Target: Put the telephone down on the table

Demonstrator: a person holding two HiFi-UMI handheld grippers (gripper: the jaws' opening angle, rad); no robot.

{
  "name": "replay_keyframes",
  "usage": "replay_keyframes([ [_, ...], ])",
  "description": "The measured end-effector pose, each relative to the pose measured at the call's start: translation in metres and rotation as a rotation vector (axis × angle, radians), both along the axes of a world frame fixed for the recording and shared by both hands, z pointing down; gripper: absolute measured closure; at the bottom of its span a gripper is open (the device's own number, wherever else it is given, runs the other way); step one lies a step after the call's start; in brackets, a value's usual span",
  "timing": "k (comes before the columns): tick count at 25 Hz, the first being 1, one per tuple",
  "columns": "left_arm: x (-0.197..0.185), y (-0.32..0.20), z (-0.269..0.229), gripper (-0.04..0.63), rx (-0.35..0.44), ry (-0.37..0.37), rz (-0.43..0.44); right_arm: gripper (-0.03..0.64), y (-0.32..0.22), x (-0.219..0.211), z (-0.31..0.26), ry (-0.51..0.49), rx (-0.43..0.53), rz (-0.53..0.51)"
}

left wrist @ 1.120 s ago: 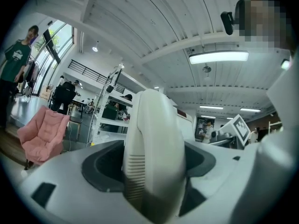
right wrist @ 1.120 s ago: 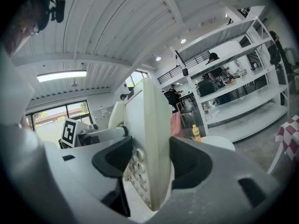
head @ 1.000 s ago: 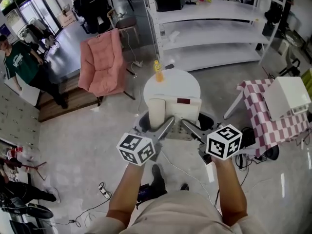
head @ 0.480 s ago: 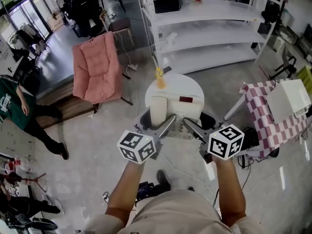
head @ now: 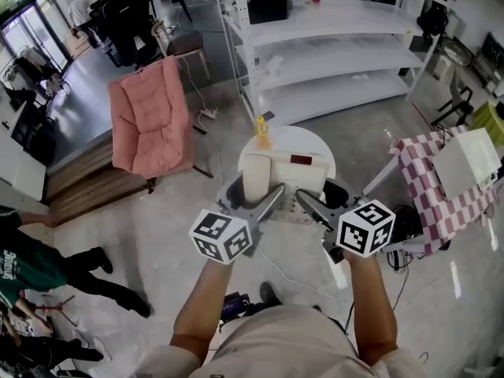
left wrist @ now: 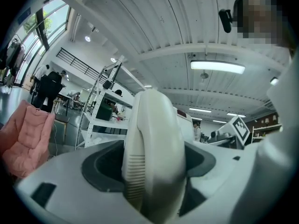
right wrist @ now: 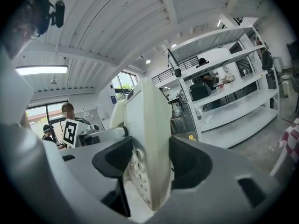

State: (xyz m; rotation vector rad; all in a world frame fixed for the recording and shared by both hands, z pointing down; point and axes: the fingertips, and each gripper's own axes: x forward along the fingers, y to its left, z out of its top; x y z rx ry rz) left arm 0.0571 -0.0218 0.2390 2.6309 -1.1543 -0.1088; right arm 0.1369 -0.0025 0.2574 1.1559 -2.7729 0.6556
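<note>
A cream telephone (head: pixel 295 173) with its handset (head: pixel 256 177) on the left side hangs over a small round white table (head: pixel 299 138). My left gripper (head: pixel 276 195) is shut on the handset (left wrist: pixel 154 157), which fills the gap between its dark pads. The right gripper (head: pixel 302 199) is shut on the right edge of the telephone's body (right wrist: pixel 149 143), keypad buttons showing by the left pad. A yellow bottle (head: pixel 261 131) stands at the table's far left edge.
A pink folding chair (head: pixel 150 120) stands to the left, white shelving (head: pixel 331 46) behind the table. At the right is a checkered-cloth table (head: pixel 441 191) with a white box (head: pixel 465 160). A person (head: pixel 35 258) walks at lower left. Cables lie on the floor.
Both grippers keep the same hold on the telephone over the round table. The person in green has walked from upper left down to lower left.
</note>
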Motion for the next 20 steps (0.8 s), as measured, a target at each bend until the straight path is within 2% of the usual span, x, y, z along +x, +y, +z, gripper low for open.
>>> replay_keyframes([
  [11,-0.058,-0.027,-0.011,0.241,0.027,0.035,-0.01,0.377,-0.028,-0.057,-0.013,0.033,0.02,-0.014],
  [20,-0.079,-0.047,-0.004,0.241,0.029,0.039,-0.069,0.377,-0.053,-0.076,-0.008,0.043,0.024,-0.076],
])
